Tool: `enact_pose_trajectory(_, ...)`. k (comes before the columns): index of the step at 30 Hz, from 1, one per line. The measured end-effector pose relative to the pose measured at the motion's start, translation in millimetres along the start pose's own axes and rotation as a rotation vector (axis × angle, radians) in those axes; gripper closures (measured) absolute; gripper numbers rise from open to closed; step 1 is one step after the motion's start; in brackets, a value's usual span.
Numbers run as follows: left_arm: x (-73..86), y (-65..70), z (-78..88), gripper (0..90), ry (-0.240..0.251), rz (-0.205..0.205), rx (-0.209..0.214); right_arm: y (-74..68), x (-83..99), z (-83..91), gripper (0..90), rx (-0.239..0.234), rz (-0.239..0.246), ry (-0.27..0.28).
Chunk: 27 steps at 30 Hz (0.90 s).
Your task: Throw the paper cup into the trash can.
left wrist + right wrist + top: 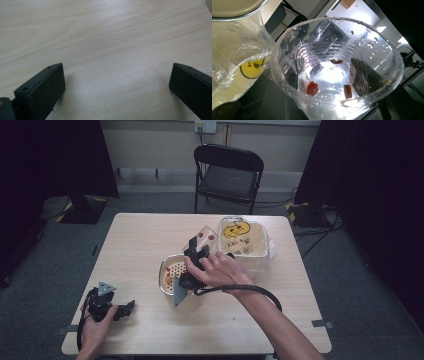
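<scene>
On the pale wooden counter the landmark is a metal bowl near the middle, holding a round perforated insert with red pieces on it. Just above that bowl in the high view, the right claw is closed around a clear plastic cup, tipped on its side with its mouth toward the person. In the right claw's own view the cup is seen mouth-on, wet with droplets, and a few small red pieces cling near its bottom. The right hand grips the tool just right of the bowl, its cable looping back along the forearm. Right of the bowl and touching the cup's side stands a white tub lined with a clear plastic bag, bearing a yellow smiley sticker. Well left of the bowl, near the counter's front edge, the left claw rests low in the left hand; its jaws stand wide apart over bare wood in the left claw's view, holding nothing. Beyond the counter, behind the bowl, a black folding chair stands on grey carpet
</scene>
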<state>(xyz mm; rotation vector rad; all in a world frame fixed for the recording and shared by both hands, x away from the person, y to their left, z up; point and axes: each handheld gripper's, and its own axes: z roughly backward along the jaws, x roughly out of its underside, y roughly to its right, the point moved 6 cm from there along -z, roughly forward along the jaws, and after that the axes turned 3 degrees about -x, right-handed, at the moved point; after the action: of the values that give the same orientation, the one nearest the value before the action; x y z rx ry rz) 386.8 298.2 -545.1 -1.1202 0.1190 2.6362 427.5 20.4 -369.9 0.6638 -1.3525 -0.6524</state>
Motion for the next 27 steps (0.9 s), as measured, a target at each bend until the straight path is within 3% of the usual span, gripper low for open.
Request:
enact_pose_trajectory(3,0.0,-0.1,0.0,0.0,0.000,-0.001,0.001,1.1,0.0,0.4,47.2,-0.013,-0.048,0.016)
enact_pose_trajectory(8,0.0,0.2,0.0,0.0,0.000,0.001,0.002,5.0,0.9,1.3,47.3,-0.048,-0.202,0.076)
enact_pose_trajectory(10,0.0,0.1,0.0,0.0,0.000,-0.001,0.002,7.8,0.9,1.7,47.4,-0.083,-0.314,0.131)
enact_pose_trajectory(12,0.0,0.1,0.0,0.0,0.000,0.000,0.002,9.8,3.3,1.4,47.4,-0.100,-0.392,0.152)
enact_pose_trajectory(17,0.0,0.1,0.0,0.0,0.000,0.000,0.003,11.7,10.1,-2.7,47.5,-0.212,-0.640,0.217)
enact_pose_trajectory(20,0.0,0.2,0.0,0.0,0.000,0.002,0.002,12.5,14.7,-4.8,47.6,-0.244,-0.789,0.263)
enact_pose_trajectory(27,0.0,0.2,0.0,0.0,0.000,0.002,0.002,9.8,24.5,-9.3,47.9,-0.302,-1.188,0.389)
